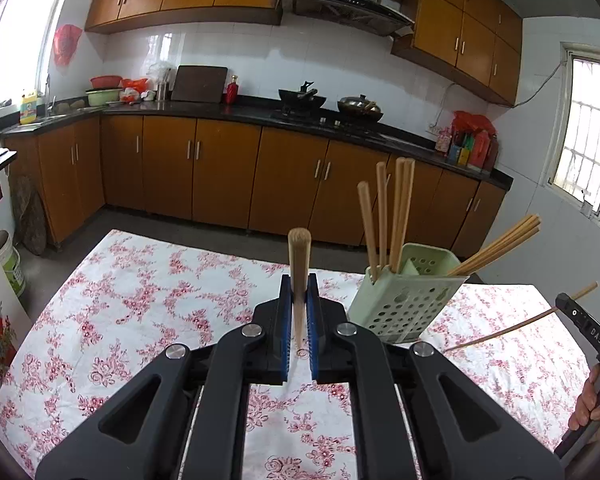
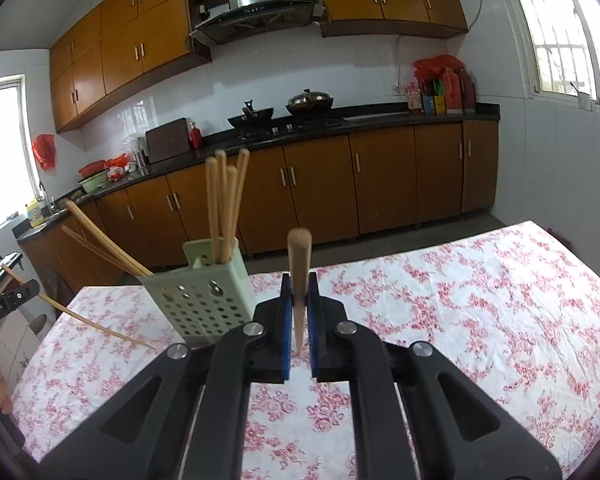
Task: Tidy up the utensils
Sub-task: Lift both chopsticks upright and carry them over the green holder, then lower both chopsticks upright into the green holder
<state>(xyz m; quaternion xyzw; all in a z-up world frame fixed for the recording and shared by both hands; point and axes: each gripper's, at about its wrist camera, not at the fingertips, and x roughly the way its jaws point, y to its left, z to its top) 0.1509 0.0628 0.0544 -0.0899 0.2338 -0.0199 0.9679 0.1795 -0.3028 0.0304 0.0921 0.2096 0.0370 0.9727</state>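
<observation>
My left gripper [image 1: 299, 283] is shut on a wooden chopstick [image 1: 299, 248], which stands up between the blue pads above the floral tablecloth [image 1: 140, 300]. To its right stands a pale green perforated holder [image 1: 404, 300] with several upright chopsticks [image 1: 396, 208] and several leaning chopsticks [image 1: 496, 244]. My right gripper [image 2: 299, 283] is likewise shut on a second chopstick [image 2: 299, 252]. The holder [image 2: 204, 300] sits to its left. Each wrist view catches the other gripper at its edge with its slanted chopstick [image 1: 500, 332] [image 2: 84, 320].
A person's hand [image 1: 592, 404] grips the right tool's handle. Beyond the table's far edge is a strip of floor, then brown cabinets [image 1: 220, 176] under a black counter with two woks [image 1: 332, 104]. A white bucket [image 1: 10, 260] stands on the floor at the left.
</observation>
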